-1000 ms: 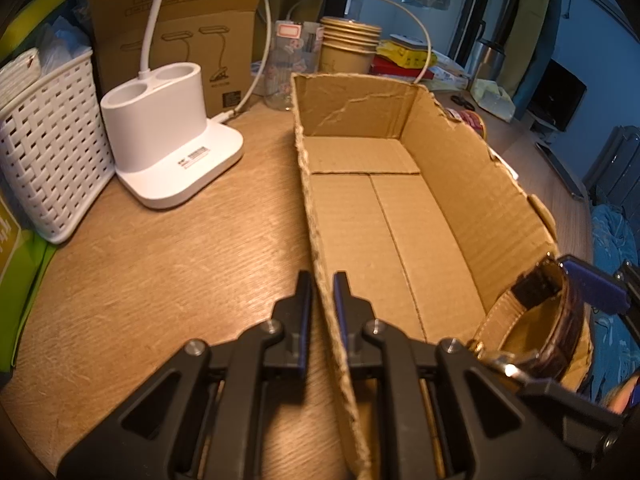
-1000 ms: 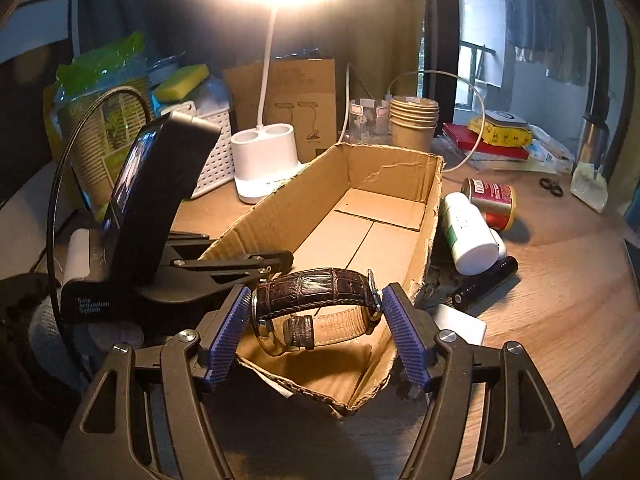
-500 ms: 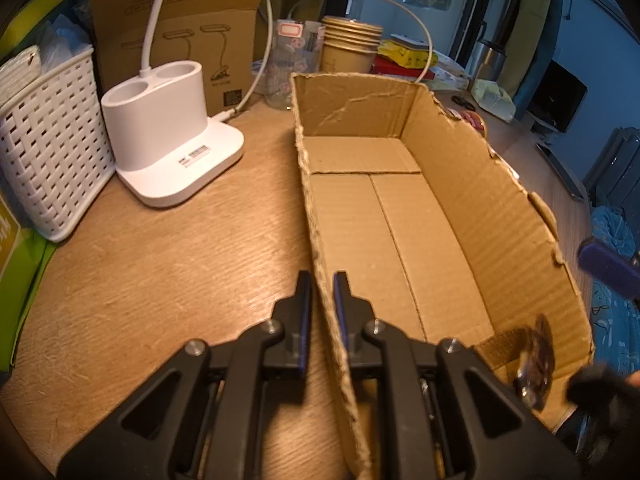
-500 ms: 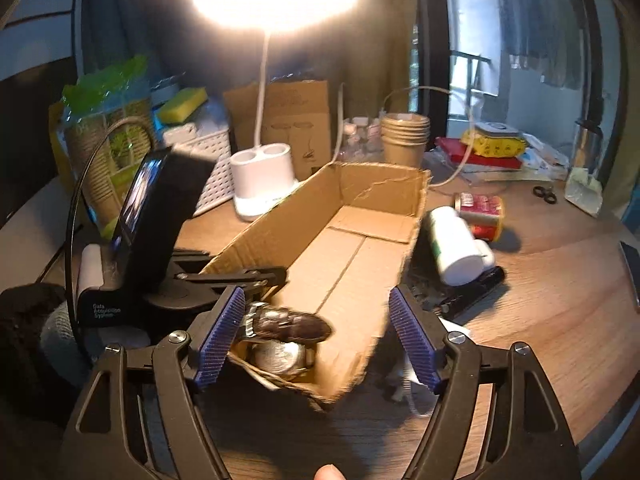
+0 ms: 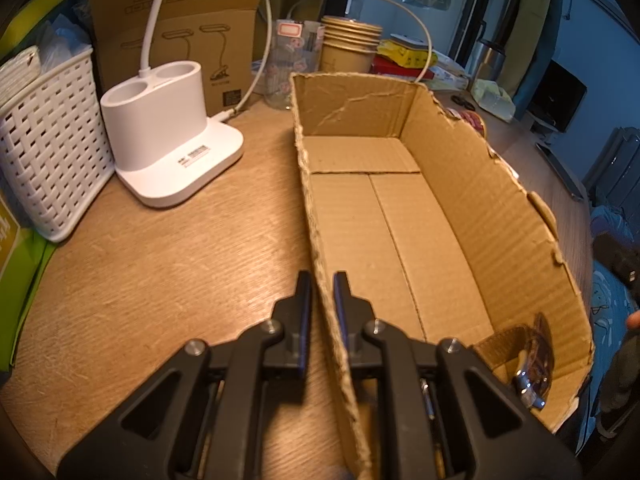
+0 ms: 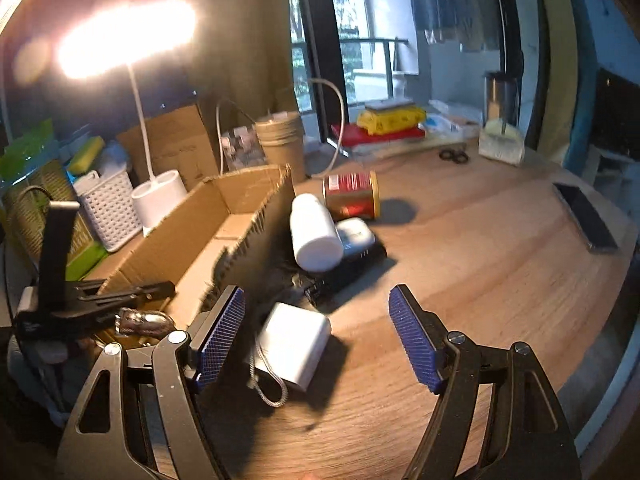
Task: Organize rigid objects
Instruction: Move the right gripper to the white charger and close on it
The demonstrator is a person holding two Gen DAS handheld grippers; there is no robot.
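Watch in cardboard box, left gripper clamping box wall, right gripper wide, empty

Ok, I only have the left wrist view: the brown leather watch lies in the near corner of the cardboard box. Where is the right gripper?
Observer: The right gripper is outside the cardboard box, over the wooden table. Its jaws have just been opening and nothing is between them.
Operator: What is nearest to it?
Observer: A white rectangular block with a grey cord lies on the table close to one pad, beside the box's outer wall.
Operator: Anything else out there?
Observer: A white plastic bottle lies on its side further along that wall, next to a red tin can.
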